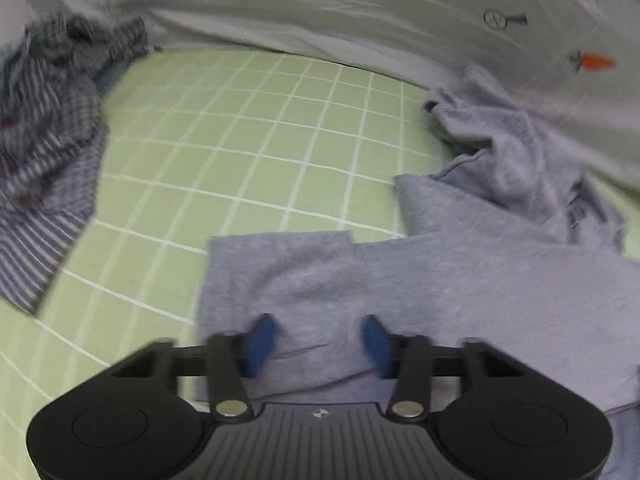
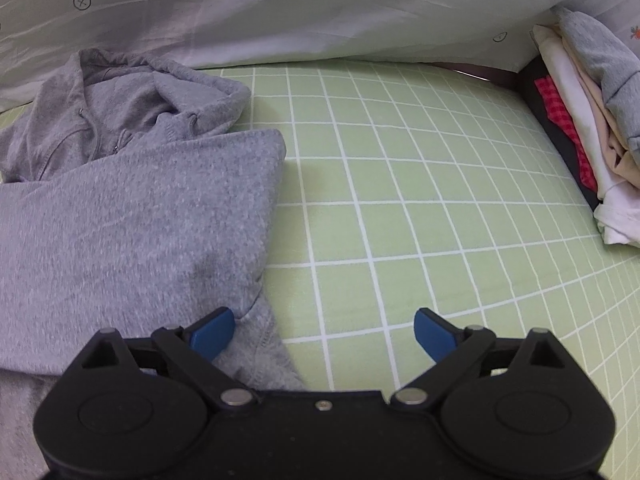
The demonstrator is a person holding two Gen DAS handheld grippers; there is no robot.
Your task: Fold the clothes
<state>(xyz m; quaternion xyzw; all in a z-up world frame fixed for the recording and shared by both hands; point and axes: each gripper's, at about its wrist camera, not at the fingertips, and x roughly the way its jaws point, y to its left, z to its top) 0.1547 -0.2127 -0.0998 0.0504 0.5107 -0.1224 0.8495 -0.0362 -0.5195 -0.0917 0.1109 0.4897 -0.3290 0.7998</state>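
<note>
1. On the green bed sheet [image 2: 400, 184] with white squares lies a grey hoodie [image 2: 132, 216], and everything else here is placed from that hoodie.
2. The hoodie is partly folded. In the right wrist view its body lies flat with a straight folded edge on the right side, and its hood [image 2: 160, 92] is bunched up at the far end with a small zipper showing.
3. In the left wrist view a flat folded part of the hoodie [image 1: 360, 280] reaches toward the camera, and the crumpled hood [image 1: 492, 140] sits behind it on the right.
4. The left tool [image 1: 318, 342] hangs right over the near part of the hoodie. Its blue fingers [image 1: 262, 340] stand a little apart with grey cloth showing between them. I cannot tell if they are pinching the cloth or only close to it.
5. The right tool [image 2: 324, 334] is spread wide and grips nothing. One blue finger [image 2: 212, 334] is over the hoodie's near right corner, and the other is over the bare sheet beside the hoodie.
6. Far to the left of the hoodie lies a heap of blue and white checked and striped clothes [image 1: 48, 140], all crumpled.
7. Far to the right of the hoodie is a neat stack of folded clothes [image 2: 592, 112] in white, cream, grey, black and pink.
8. Behind the hoodie lies a white blanket [image 2: 320, 12] with small carrot pictures [image 1: 594, 62] on it.
</note>
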